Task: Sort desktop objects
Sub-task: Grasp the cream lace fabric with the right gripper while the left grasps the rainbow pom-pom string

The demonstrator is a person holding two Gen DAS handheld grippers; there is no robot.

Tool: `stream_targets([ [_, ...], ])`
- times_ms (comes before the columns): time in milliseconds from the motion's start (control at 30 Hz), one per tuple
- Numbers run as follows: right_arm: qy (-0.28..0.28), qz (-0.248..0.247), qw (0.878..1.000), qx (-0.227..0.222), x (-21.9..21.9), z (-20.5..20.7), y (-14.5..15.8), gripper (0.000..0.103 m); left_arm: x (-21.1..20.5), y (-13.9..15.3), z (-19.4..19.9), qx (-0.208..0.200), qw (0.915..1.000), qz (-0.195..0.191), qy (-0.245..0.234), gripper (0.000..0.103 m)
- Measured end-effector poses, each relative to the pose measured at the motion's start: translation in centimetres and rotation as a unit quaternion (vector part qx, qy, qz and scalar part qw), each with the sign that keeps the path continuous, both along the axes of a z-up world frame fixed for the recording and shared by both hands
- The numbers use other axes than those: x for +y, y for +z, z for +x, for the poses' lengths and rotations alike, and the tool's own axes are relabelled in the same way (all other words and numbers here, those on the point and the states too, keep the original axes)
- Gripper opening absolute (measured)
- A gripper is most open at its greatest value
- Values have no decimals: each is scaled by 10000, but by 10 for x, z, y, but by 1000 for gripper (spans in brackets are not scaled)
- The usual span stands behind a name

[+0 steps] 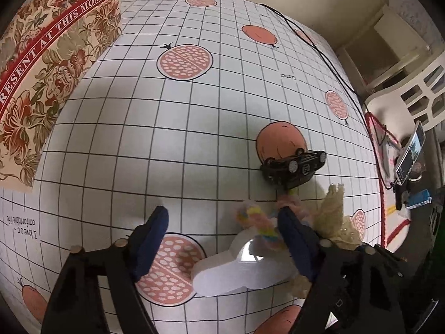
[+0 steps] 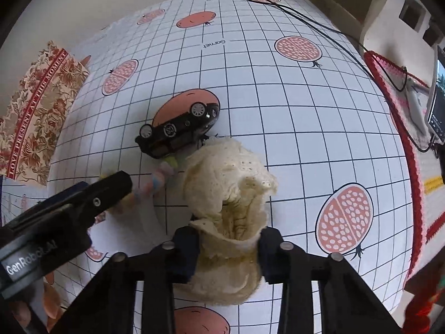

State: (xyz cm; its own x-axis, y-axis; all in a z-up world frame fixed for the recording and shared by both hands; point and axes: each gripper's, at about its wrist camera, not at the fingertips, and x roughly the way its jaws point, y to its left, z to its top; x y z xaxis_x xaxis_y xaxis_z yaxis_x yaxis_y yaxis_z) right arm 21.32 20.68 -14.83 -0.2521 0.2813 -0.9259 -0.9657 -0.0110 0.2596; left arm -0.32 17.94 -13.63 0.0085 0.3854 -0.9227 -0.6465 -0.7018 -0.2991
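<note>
Much of the crumpled cream lace cloth [image 2: 230, 194] is hidden in the left wrist view, where only a frilly edge peeks out behind the left gripper's [image 1: 219, 239] far finger. In the right wrist view it shows whole: soft, eyelet-patterned, bunched into a mound just beside the toy car. The right gripper [image 2: 229, 250] has its blue-padded jaws pressed narrowly onto the cloth's near fold, pinching it. The left gripper's jaws stand wide, straddling a fluffy pastel rainbow-coloured strand [image 1: 261, 222] and a white cloud-shaped block with a glossy face [image 1: 239, 270]; one pad sits against the strand, but I cannot tell whether it grips anything. The strand is blurred and its far end disappears under the small black toy car with white-hubbed wheels [image 2: 178, 128], which lies tipped on its side across a printed orange fruit. Everything rests on the white grid-printed tablecloth with pomegranate motifs [image 2: 278, 111]. A floral cream-and-red box with lettering [image 1: 50, 64] is cut off at the left edge, and a phone with a lit screen [image 1: 411, 153] stands past the table's right edge.
</note>
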Motion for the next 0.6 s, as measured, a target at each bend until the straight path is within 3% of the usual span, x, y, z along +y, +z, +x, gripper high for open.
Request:
stream_targets([
  [133,-80,108,9999,99,-2,6,9,34,3,2,5,23,9999,48,-138,70],
  [400,-342,63,9990,274,17,26,4,34,15,13,22,236,9978,137,-599,36],
  [467,-402,67,9987,311,15,24,4,34,18,13,25,281,9972,99,-691,21],
  [600,-458,67,9983,342,16,21,1,34,26,10,33,484,9948,-99,-890,14],
])
